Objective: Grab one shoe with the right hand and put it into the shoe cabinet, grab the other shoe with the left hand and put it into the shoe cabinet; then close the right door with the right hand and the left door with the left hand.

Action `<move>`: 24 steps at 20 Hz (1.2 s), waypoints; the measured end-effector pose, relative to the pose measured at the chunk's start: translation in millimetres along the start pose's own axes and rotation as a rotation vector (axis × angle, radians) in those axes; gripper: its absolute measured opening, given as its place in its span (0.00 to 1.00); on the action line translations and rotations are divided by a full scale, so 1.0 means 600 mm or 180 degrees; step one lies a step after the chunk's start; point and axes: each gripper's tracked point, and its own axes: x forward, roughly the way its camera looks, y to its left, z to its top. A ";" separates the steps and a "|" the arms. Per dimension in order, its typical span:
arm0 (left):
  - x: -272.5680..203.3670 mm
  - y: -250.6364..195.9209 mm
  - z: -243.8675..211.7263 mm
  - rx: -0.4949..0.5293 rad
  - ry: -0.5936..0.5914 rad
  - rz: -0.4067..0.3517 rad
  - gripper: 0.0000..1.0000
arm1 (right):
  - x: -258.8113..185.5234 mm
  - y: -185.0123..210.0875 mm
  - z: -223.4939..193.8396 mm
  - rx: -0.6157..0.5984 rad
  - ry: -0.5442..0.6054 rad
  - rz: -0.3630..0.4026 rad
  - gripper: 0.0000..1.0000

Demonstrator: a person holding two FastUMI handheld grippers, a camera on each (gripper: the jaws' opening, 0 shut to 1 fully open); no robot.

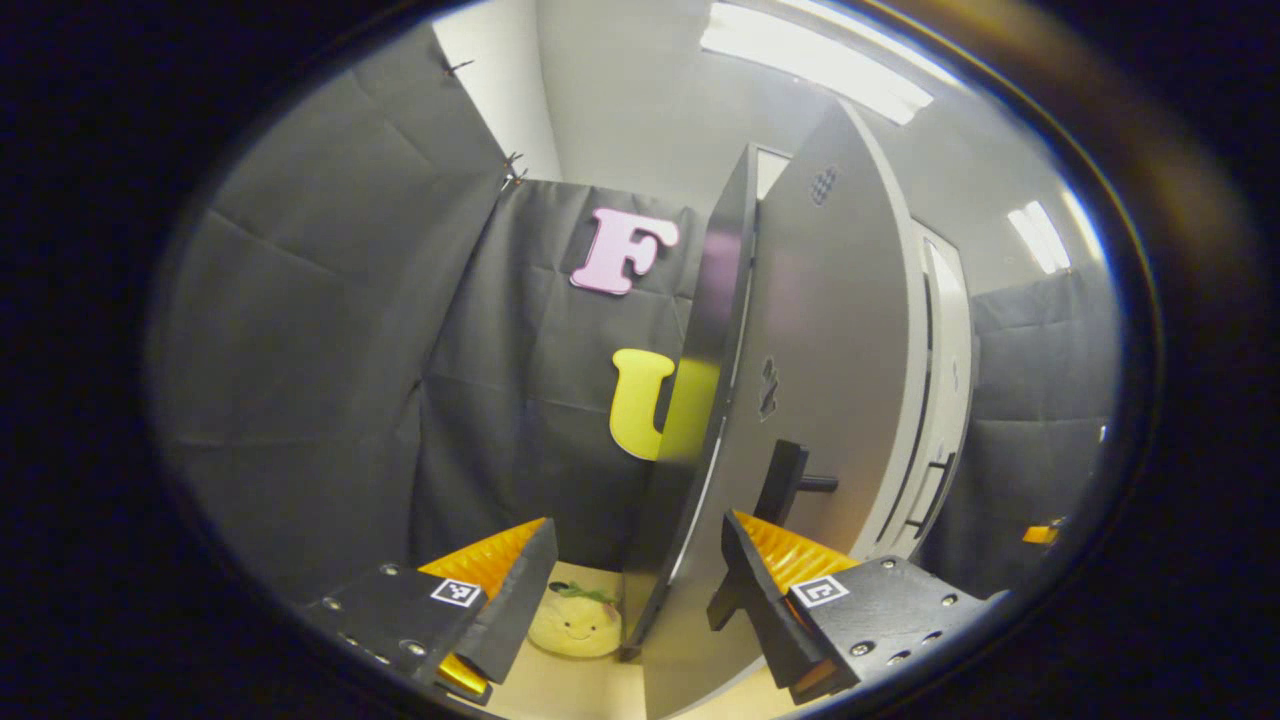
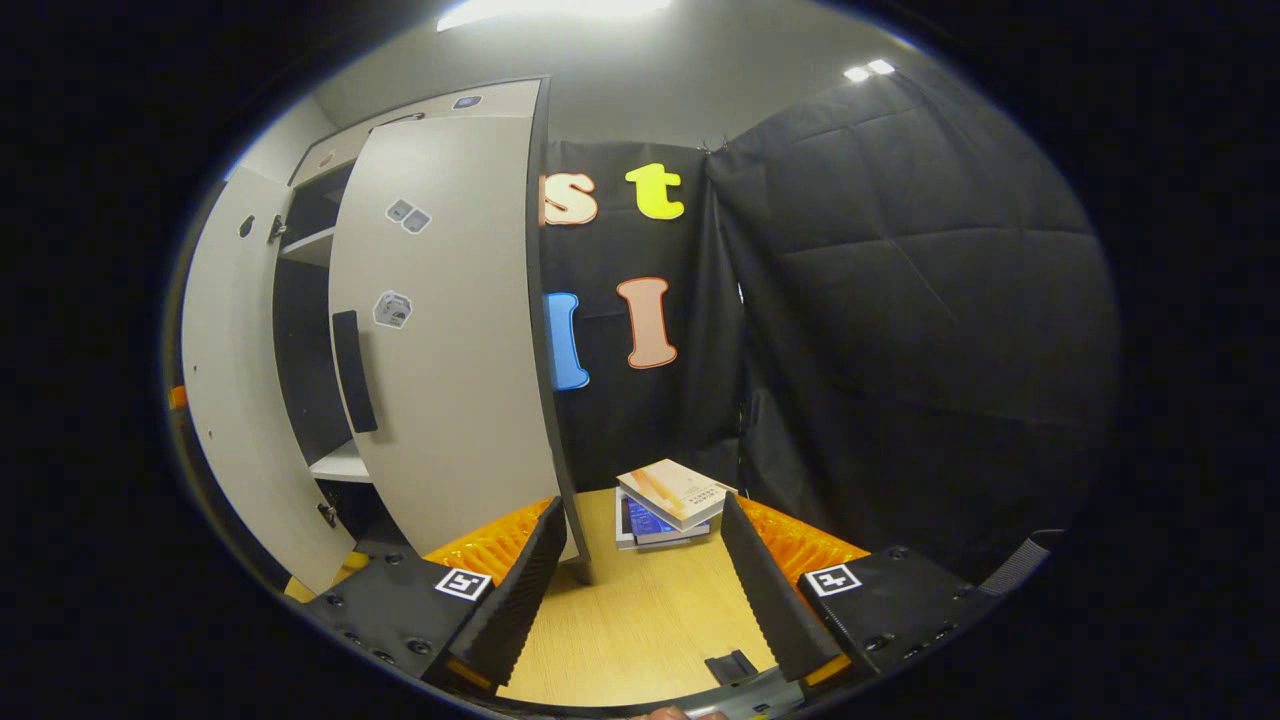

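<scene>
- Left gripper (image 1: 640, 590): we see its fingers apart at bottom centre, straddling the left door's (image 1: 800, 400) edge.
- Right gripper (image 2: 635, 590): fingers apart, empty, beside the right door (image 2: 450, 330), centre left.

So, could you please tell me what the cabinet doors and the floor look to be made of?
The cabinet door looks like smooth grey laminated board with a dark edge, matt with a soft sheen. The floor seems pale wood or wood-look laminate, with fine straight grain lines.

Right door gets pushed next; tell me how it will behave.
The right door looks like a stiff flat panel, so it should swing as one piece. Its smooth face may let fingers slide. It stands ajar before the right hand-held gripper, probably swinging freely.
</scene>
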 end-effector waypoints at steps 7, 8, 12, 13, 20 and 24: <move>0.003 -0.079 0.011 0.0481 0.0082 -0.0087 0.94 | 0.019 0.027 -0.010 0.0085 0.0043 0.0151 0.98; 0.001 -0.098 0.013 0.0591 0.0062 -0.0088 0.94 | 0.024 0.031 -0.007 0.0077 0.0017 0.0177 0.98; 0.010 -0.176 -0.010 0.0645 0.0065 -0.0154 0.94 | 0.037 0.032 -0.013 -0.0019 0.0043 0.0257 0.98; 0.018 -0.196 -0.016 0.0592 0.0083 -0.0176 0.94 | 0.039 0.030 -0.017 -0.0040 0.0068 0.0274 0.98; 0.104 -0.341 -0.063 0.0263 0.0131 -0.0261 0.94 | 0.042 -0.034 -0.020 0.0125 0.0205 0.0139 0.98; 0.091 -0.343 -0.069 0.0283 0.0132 -0.0152 0.93 | 0.065 -0.026 0.001 0.0195 0.0156 0.0167 0.98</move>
